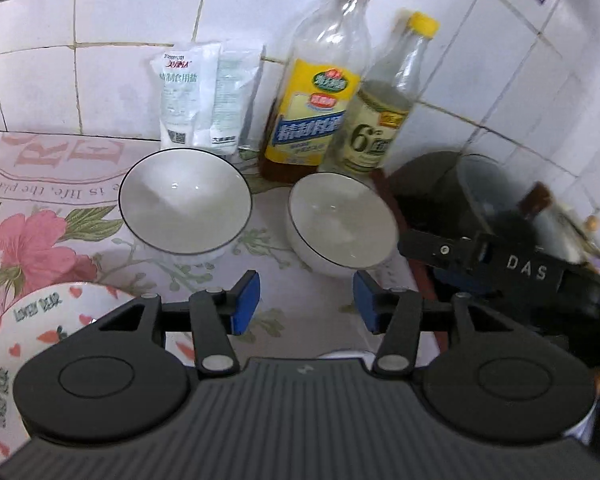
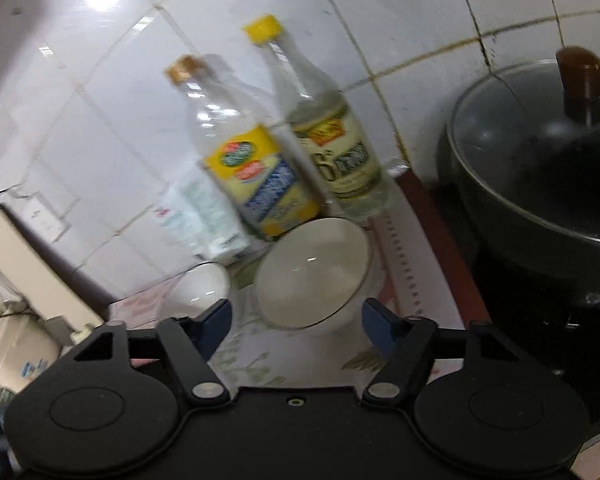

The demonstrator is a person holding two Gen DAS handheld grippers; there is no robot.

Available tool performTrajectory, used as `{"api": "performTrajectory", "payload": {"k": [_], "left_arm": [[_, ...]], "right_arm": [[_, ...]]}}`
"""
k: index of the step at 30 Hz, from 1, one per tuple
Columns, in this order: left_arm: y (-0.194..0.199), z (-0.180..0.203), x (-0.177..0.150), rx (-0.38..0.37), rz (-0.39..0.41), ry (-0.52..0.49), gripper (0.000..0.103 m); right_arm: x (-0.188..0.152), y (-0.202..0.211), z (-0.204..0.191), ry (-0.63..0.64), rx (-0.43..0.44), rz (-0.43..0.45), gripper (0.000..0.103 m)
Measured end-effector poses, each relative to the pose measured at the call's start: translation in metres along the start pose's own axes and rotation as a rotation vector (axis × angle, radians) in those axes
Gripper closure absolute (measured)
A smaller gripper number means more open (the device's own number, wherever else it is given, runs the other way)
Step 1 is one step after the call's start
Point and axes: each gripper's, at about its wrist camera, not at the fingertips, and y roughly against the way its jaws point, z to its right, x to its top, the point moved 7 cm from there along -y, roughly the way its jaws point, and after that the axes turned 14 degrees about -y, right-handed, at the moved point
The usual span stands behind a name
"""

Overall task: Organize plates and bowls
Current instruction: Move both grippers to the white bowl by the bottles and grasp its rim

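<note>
Two white bowls with dark rims stand on the flowered tablecloth: a left bowl point(image 1: 185, 200) and a right bowl point(image 1: 342, 224). A patterned plate point(image 1: 40, 320) with hearts lies at the lower left, partly under my left gripper point(image 1: 306, 304), which is open and empty in front of the gap between the bowls. The right gripper's body point(image 1: 480, 258) shows just right of the right bowl. In the right wrist view my right gripper point(image 2: 296, 320) is open and empty, with the right bowl point(image 2: 314, 272) just beyond its fingertips and the left bowl point(image 2: 200, 286) behind its left finger.
A large yellow-labelled bottle point(image 1: 316, 92), a smaller bottle with a yellow cap point(image 1: 380, 120) and a salt bag point(image 1: 204, 96) stand against the tiled wall behind the bowls. A black pan with a glass lid point(image 2: 548, 152) sits on the stove to the right.
</note>
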Motion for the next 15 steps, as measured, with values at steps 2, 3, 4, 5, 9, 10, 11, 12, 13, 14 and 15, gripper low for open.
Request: {"api": "performTrajectory", "payload": {"k": [2,3,4,5,9,10,11,12,13,14,15], "left_arm": [[-0.013,-0.003,0.003,0.011,0.004,0.025,0.052],[-0.020,-0.005,0.005,0.012,0.004,0.044,0.052],[-0.027,-0.006,0.006,0.011,0.000,0.062,0.052],[-0.034,-0.007,0.007,0.010,-0.005,0.077,0.052],[-0.055,-0.005,0.012,-0.008,-0.034,0.118,0.055],[-0.061,-0.005,0.012,-0.007,-0.052,0.130,0.055],[-0.066,-0.005,0.012,-0.012,-0.070,0.137,0.055],[-0.071,-0.005,0.013,-0.016,-0.083,0.144,0.057],[-0.074,-0.005,0.014,-0.020,-0.089,0.147,0.058],[-0.078,-0.004,0.015,-0.026,-0.094,0.143,0.060],[-0.081,-0.003,0.016,-0.027,-0.101,0.138,0.067]], "right_arm": [[0.005,-0.012,0.007,-0.006,-0.038,-0.011,0.036],[0.007,-0.018,0.009,-0.005,-0.050,-0.017,0.037],[0.009,-0.024,0.012,-0.007,-0.065,-0.022,0.039],[0.011,-0.030,0.015,-0.005,-0.087,-0.023,0.040],[0.016,-0.050,0.019,0.008,-0.140,-0.023,0.047],[0.017,-0.054,0.019,0.009,-0.147,-0.028,0.050],[0.018,-0.058,0.020,0.010,-0.157,-0.031,0.055],[0.018,-0.061,0.021,0.009,-0.167,-0.034,0.056],[0.018,-0.065,0.022,0.007,-0.180,-0.036,0.060],[0.019,-0.068,0.024,0.004,-0.189,-0.038,0.067],[0.018,-0.070,0.025,0.005,-0.194,-0.041,0.071]]}}
